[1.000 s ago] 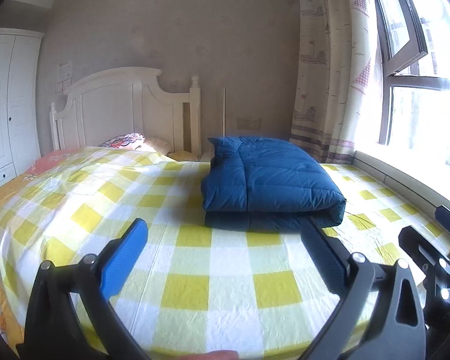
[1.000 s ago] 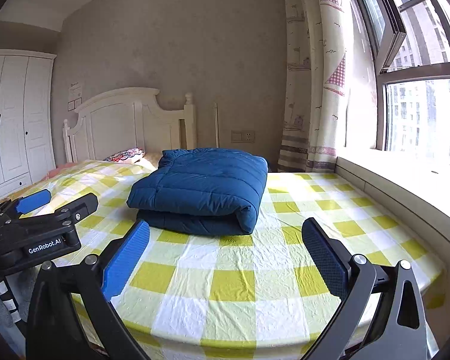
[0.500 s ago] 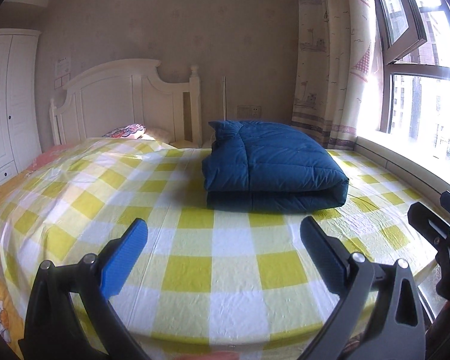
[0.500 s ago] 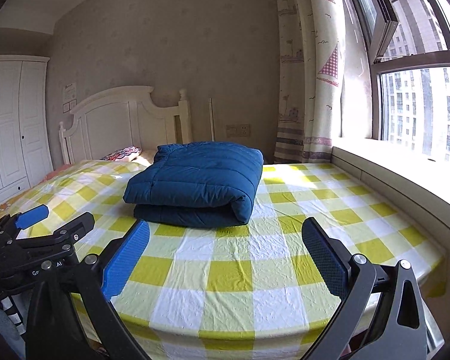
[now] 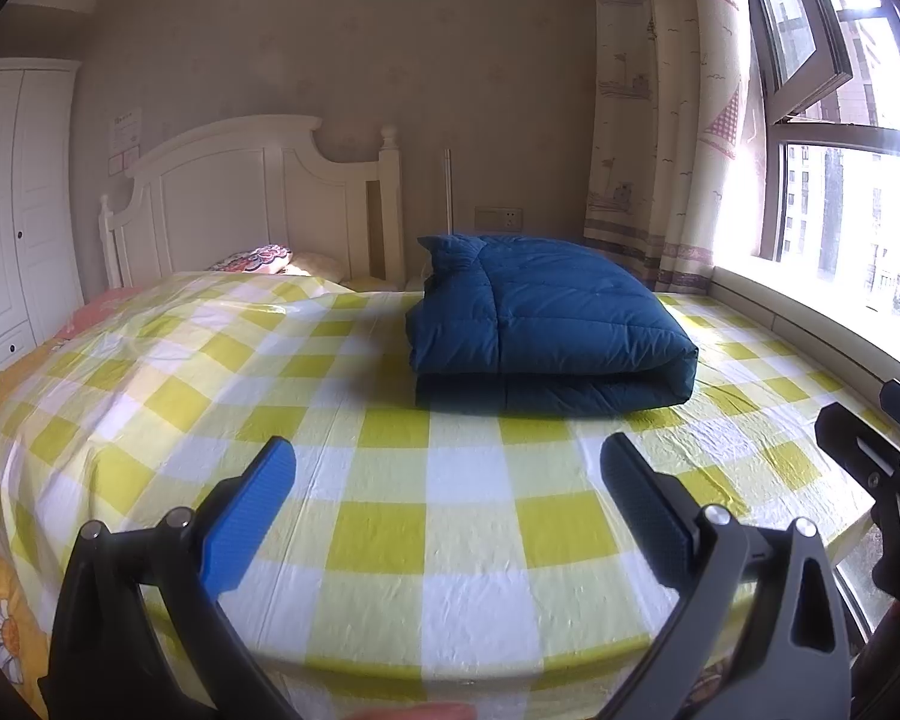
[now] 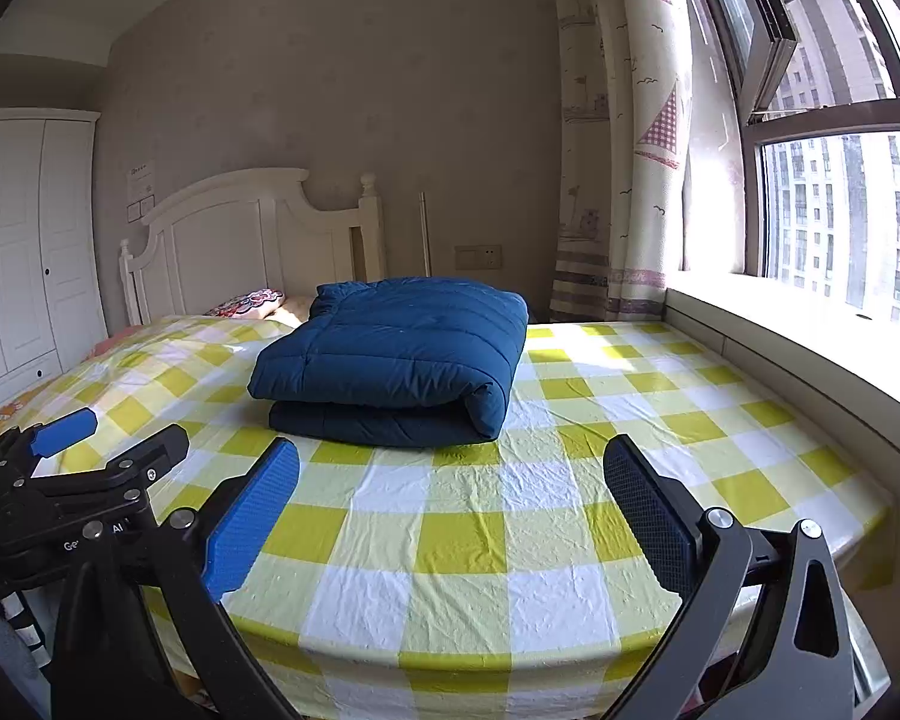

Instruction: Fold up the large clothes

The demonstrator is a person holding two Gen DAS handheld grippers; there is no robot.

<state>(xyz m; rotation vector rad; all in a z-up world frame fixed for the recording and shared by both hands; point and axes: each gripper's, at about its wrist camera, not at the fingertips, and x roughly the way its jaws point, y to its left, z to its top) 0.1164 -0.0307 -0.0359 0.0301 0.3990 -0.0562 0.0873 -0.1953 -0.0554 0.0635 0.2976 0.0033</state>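
A dark blue padded jacket [image 5: 546,330] lies folded into a thick rectangle on the yellow-and-white checked bed sheet [image 5: 378,480]. It also shows in the right wrist view [image 6: 396,360]. My left gripper [image 5: 447,510] is open and empty, held near the foot of the bed, well short of the jacket. My right gripper [image 6: 450,510] is open and empty too, at the same distance. The left gripper also shows at the left edge of the right wrist view [image 6: 108,444].
A white headboard [image 5: 258,204] and a patterned pillow [image 5: 252,258] stand at the far end of the bed. A window sill [image 6: 798,348] and a curtain [image 6: 618,180] run along the right. A white wardrobe [image 5: 12,204] stands at the left.
Both grippers have drawn back and risen a little, so more of the foot of the bed shows. The folded jacket has not moved.
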